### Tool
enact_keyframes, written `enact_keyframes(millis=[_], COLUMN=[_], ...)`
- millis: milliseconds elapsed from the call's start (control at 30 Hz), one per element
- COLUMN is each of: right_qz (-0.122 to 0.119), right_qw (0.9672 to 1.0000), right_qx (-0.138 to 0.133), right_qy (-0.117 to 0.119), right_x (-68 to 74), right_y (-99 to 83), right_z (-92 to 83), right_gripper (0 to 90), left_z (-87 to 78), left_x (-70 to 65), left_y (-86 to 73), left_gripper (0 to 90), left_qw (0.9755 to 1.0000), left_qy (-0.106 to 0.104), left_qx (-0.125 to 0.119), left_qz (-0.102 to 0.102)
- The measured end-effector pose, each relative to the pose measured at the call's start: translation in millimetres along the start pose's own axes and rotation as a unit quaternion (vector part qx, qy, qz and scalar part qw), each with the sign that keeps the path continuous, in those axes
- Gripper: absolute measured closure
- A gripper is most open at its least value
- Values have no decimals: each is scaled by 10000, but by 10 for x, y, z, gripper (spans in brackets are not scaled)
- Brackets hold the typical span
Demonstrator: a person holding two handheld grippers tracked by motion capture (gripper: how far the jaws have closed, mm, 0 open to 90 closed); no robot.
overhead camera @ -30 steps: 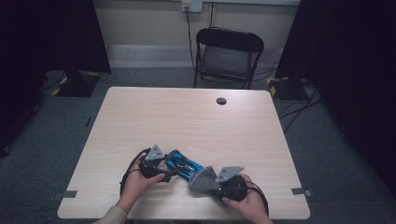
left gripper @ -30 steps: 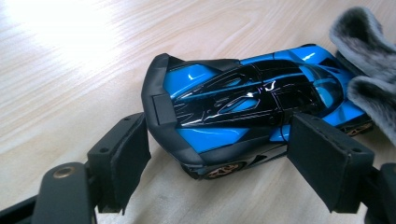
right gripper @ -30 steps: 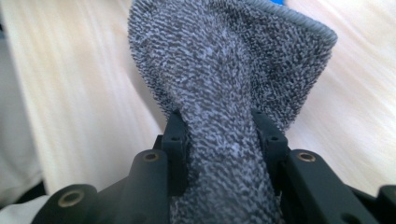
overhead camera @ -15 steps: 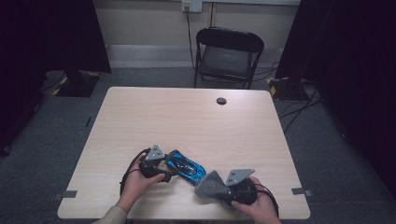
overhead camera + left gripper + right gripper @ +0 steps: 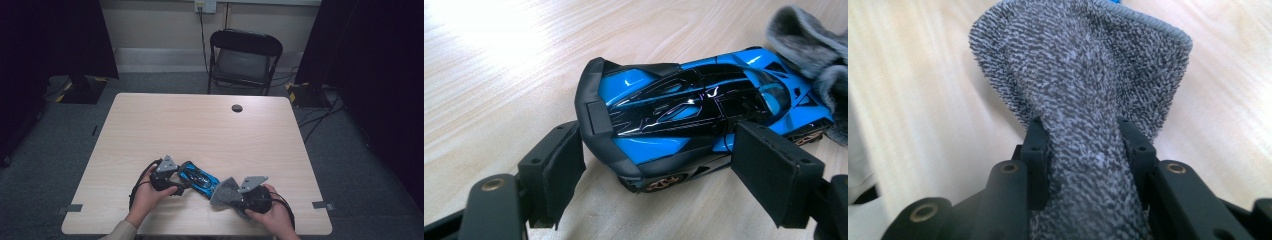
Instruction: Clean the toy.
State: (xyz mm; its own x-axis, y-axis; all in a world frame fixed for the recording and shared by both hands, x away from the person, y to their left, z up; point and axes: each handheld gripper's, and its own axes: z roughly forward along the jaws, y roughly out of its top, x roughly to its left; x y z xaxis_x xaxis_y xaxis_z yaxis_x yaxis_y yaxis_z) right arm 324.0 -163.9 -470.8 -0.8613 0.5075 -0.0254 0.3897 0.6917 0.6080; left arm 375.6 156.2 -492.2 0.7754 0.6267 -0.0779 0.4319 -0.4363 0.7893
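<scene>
The left tool (image 5: 181,181) stands with its jaws wide, one either side of the rear of the blue toy car (image 5: 200,179). In the left gripper view the right pad (image 5: 769,172) lies against the car's (image 5: 694,107) flank, while the left pad (image 5: 561,170) sits just beside the tail, contact there not clear enough to confirm; the grip cannot be told with certainty. The car rests on its wheels on the worktop (image 5: 210,130), near the front edge and between the two hands. The right tool (image 5: 227,192) is closed narrow on a grey fleecy cloth (image 5: 225,190); in the right gripper view both jaws pinch a bunched fold of the cloth (image 5: 1083,100), which fans out above them. The cloth's far edge touches the nose of the car. A small dark round fitting (image 5: 237,108) sits in the worktop well apart, toward the far edge.
</scene>
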Motion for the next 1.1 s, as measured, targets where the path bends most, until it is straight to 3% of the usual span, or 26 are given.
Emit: enact_keyframes(millis=[467,600,700,867,1000,1100], right_qz=[276,352,312,-16,-315,-539], right_qw=[9984,9982,9987,9987,9968,9956], right_qx=[-13,-69,-202,-500,-571,-409], right_qy=[-500,-486,-352,133,468,649], right_x=[-262,-294,-258,-36,172,291], right_y=[-9,-38,-6,152,278,342], right_z=[14,-39,-89,-134,-24,124], right_gripper=[640,639,639,639,637,638], left_z=[-3,-3,-2,-2,0,1], left_x=[3,1,-1,0,-3,-5], left_y=[-5,-3,-1,-2,-1,-1], left_gripper=[213,213,213,213,213,213], left_qw=[10000,10000,10000,10000,10000,10000], left_qy=[3,10,13,6,4,-3], left_qx=[-16,-5,0,-4,-7,-10], left_qz=[4,5,-4,-2,5,0])
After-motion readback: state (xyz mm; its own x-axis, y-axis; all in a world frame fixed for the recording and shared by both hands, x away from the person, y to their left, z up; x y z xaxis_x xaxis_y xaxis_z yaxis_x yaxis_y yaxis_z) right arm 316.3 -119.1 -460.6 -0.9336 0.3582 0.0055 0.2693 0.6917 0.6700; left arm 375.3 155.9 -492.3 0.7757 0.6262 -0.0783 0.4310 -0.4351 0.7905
